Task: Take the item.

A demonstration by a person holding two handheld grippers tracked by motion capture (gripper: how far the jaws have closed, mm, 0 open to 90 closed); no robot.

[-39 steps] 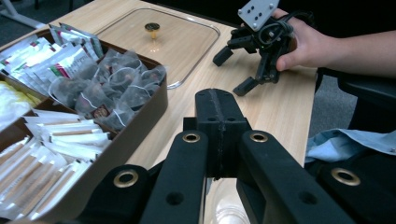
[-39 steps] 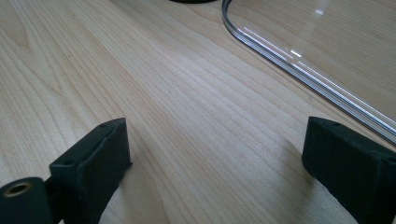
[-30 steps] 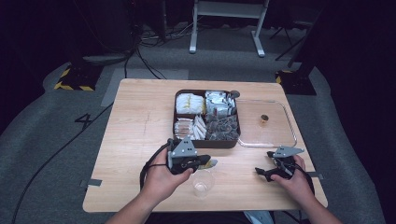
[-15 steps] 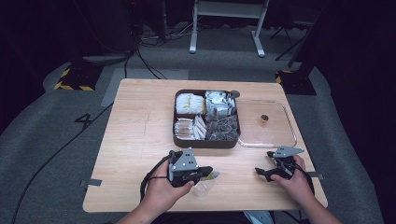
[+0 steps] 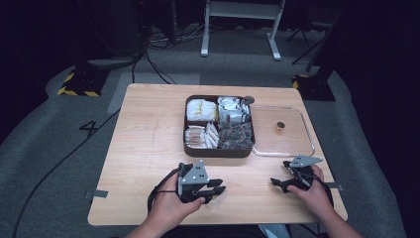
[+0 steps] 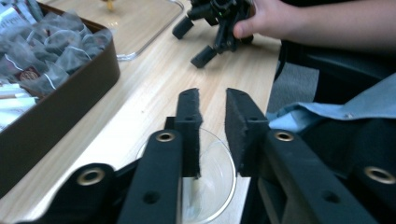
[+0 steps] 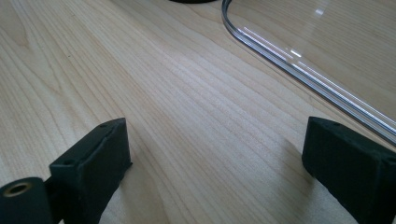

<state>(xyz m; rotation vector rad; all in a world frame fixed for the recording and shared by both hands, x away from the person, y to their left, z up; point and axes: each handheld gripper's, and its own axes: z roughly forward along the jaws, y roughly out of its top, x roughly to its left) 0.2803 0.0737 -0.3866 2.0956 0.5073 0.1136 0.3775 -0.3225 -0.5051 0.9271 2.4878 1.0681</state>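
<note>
In the high view the left gripper [image 5: 218, 190] sits low and left of centre in the frame, held in the person's left hand [image 5: 168, 208] over the near edge of the wooden table [image 5: 148, 148]. A small clear plastic cup [image 5: 217, 201] stands right under its tips, close to the bottom edge of the tabletop. In the left gripper view that cup [image 6: 212, 179] fills the lower middle of the frame: one jaw reaches down inside the rim, the other stands just outside it, so the cup wall runs between them. The jaws have just been opening; a narrow gap shows between the pads and I see no pad pressing on the wall, so the cup stands loose on the wood.

The right gripper [image 5: 283, 183] rests low on the right of the high view, in the right hand [image 5: 312, 191], tips pointing towards the middle of the table. In the right gripper view its jaws are spread wide across the bottom corners with bare wood between them, gripping nothing.

Above centre in the high view lies a brown compartment tray [image 5: 218, 151] filled with tea bags and sachets. A clear lid [image 5: 297, 148] lies flat just to its right, touching the tray's side, and its curved rim [image 7: 299, 70] crosses the upper right of the right gripper view.
</note>
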